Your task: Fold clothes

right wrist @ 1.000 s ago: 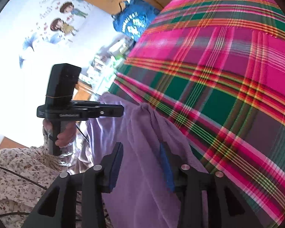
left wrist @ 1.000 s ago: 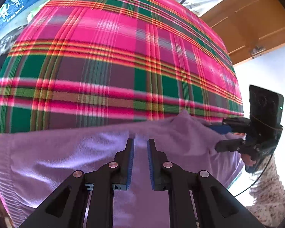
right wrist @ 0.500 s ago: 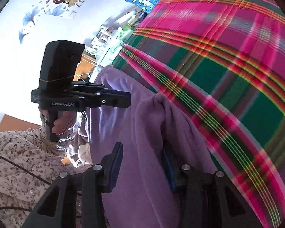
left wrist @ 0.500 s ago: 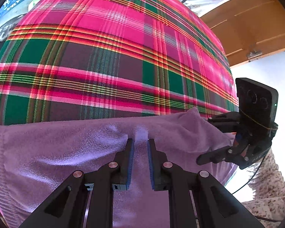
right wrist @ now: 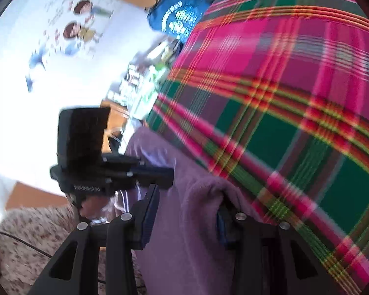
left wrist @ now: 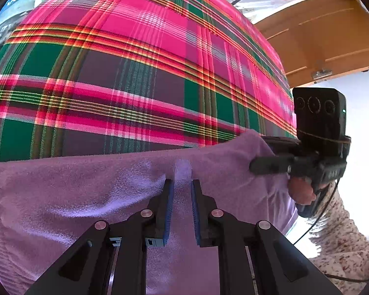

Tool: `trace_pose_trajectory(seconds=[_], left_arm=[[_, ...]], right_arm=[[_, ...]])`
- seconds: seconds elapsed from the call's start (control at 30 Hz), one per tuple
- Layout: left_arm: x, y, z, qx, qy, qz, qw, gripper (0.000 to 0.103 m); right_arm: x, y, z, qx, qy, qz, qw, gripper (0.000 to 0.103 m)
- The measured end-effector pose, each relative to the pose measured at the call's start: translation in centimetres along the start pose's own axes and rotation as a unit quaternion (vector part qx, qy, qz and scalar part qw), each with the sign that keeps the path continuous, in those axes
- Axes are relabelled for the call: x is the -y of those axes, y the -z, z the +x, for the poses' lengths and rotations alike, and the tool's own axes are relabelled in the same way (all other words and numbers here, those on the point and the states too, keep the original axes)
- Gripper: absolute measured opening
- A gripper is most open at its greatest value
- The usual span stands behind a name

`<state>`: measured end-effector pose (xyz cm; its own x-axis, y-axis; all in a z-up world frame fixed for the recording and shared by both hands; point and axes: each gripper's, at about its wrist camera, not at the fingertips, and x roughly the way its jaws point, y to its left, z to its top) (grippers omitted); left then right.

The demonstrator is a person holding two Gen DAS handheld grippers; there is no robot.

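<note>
Left gripper (left wrist: 180, 186): a pinch of the purple fleece garment (left wrist: 86, 196) is clamped between the blue pads near its upper edge; the narrow gap between the fingers is filled by a raised tuft of cloth, as it was a second ago.

Right gripper (right wrist: 187, 196): a thick bunched fold of the same garment is gripped between widely spaced fingers; seen from the left wrist view, it is set at the garment's right corner, where the fleece is wrapped over its lower finger.

Garment: it is spread across the near side of the pink and green plaid cover (left wrist: 135, 73), its top edge drawn into a nearly straight line between the two grippers, its lower part hanging toward the person's floral sleeve (left wrist: 344, 233).

What has changed: over the last second the right gripper has been brought lower and closer to the cloth's edge, and the slack hump at the right corner has been pulled flatter. The right wrist view is blurred by motion.

Meaning for the task: the edge is judged to be held taut at two points, as for carrying over or laying down a fold; which of the two cannot be settled.
</note>
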<state>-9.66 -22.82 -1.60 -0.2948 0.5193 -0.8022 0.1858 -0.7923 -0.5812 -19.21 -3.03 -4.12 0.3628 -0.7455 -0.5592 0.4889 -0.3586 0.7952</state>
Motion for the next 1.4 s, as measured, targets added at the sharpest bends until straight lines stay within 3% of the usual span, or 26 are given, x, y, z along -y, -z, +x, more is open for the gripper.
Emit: trace_pose_trajectory(seconds=[0.13, 0.2, 0.3, 0.57, 0.63, 0.7, 0.8, 0.93, 1.13, 1.27, 1.4], left_arm=[[-0.5, -0.1, -0.2, 0.001, 0.008, -0.007, 0.9999, 0.015], [-0.6, -0.1, -0.2, 0.002, 0.01, -0.01, 0.9999, 0.015], [-0.6, -0.1, -0.3, 0.002, 0.011, -0.013, 0.9999, 0.015], [-0.6, 0.2, -0.8, 0.006, 0.005, -0.016, 0.9999, 0.015], [-0.5, 0.3, -0.9, 0.008, -0.001, -0.015, 0.9999, 0.015], [-0.3, 0.5, -1.0, 0.012, -0.009, -0.011, 0.9998, 0.015], [0.5, 0.8, -1.3, 0.02, -0.027, 0.003, 0.9994, 0.015], [1.7, 1.2, -1.6, 0.026, -0.015, 0.024, 0.9993, 0.015], [4.2, 0.9, -0.2, 0.013, -0.002, 0.056, 0.9983, 0.015], [6.5, 0.8, 1.5, -0.004, 0.009, 0.088, 0.9961, 0.015], [7.7, 0.5, 3.5, -0.019, 0.012, 0.098, 0.9949, 0.015]], right_arm=[[1.5, -0.2, -1.5, 0.026, 0.0, 0.031, 0.999, 0.039], [2.0, -0.4, -1.7, 0.031, -0.001, 0.04, 0.999, 0.021], [2.4, -0.5, -2.1, 0.033, 0.018, 0.044, 0.998, 0.008], [3.0, -0.6, -3.3, 0.035, 0.074, 0.042, 0.996, 0.006], [2.2, -0.2, -4.3, 0.048, 0.103, 0.024, 0.993, 0.007], [1.5, 0.1, -5.3, 0.061, 0.131, 0.006, 0.989, 0.014], [0.5, 0.8, -7.0, 0.085, 0.163, -0.013, 0.983, 0.014], [-0.6, 3.6, -10.1, 0.101, 0.189, -0.046, 0.976, 0.014], [-1.1, 8.7, -11.2, 0.086, 0.273, -0.064, 0.956, 0.015], [-0.6, 11.0, -11.7, 0.081, 0.283, -0.06, 0.954, 0.015], [-0.2, 11.7, -12.3, 0.095, 0.261, -0.05, 0.959, 0.025]])
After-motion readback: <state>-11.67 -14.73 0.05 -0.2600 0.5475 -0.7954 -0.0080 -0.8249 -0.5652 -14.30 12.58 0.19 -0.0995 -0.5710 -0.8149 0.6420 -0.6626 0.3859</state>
